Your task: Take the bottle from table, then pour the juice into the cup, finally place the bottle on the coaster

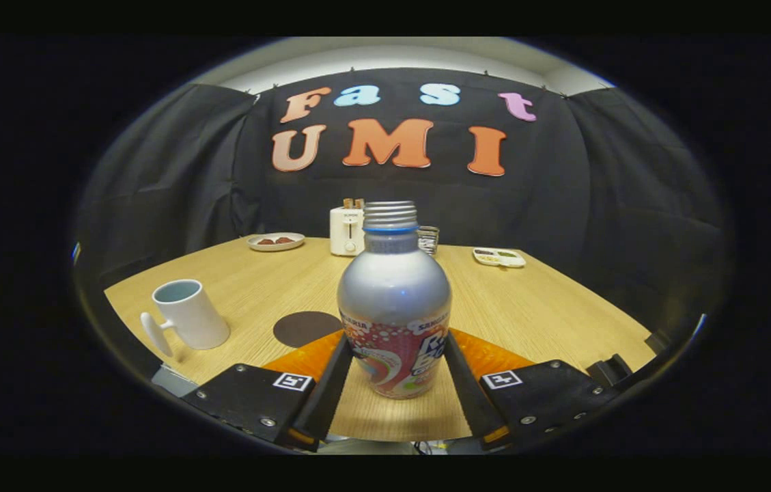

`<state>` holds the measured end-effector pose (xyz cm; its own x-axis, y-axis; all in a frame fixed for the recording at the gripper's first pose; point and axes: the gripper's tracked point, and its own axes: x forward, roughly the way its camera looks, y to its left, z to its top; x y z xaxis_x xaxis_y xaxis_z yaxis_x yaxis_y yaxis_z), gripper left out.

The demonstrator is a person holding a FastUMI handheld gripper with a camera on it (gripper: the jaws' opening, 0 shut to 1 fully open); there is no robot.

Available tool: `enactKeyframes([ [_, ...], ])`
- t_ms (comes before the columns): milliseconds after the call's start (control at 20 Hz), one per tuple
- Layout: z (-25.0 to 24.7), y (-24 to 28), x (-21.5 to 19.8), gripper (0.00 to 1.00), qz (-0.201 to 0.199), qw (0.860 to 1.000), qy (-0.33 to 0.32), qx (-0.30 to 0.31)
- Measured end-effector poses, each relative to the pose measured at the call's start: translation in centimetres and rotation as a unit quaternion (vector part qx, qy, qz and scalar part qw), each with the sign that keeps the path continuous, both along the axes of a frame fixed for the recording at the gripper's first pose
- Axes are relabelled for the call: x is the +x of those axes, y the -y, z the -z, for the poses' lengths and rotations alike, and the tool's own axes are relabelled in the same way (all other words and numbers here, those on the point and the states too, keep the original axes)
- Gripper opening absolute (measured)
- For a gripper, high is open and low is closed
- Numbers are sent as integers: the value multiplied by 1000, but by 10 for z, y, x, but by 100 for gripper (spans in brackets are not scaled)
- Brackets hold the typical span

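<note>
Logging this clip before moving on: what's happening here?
A hand-held gripper has its jaws on either side of the uncapped silver metal bottle with a pink label, which appears to stand on the light wooden table; contact looks close, but a firm squeeze is not clear. The white mug and the dark round coaster wait ahead to the left. Nothing looks poured yet.

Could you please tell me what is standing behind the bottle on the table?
Behind the bottle, held between the gripper fingers, stand a white toaster and a glass; the bottle covers part of the glass.
</note>
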<state>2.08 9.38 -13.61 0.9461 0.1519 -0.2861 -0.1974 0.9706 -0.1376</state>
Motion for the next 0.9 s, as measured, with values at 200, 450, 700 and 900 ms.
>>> enactKeyframes([
  [200,-6,-22,0,75,-15,999,9,-32],
  [450,-17,-45,-2,76,-26,995,31,-92],
  [700,-31,-64,-2,76,-32,982,64,-176],
  [900,-34,-76,-5,76,-35,970,79,-229],
])
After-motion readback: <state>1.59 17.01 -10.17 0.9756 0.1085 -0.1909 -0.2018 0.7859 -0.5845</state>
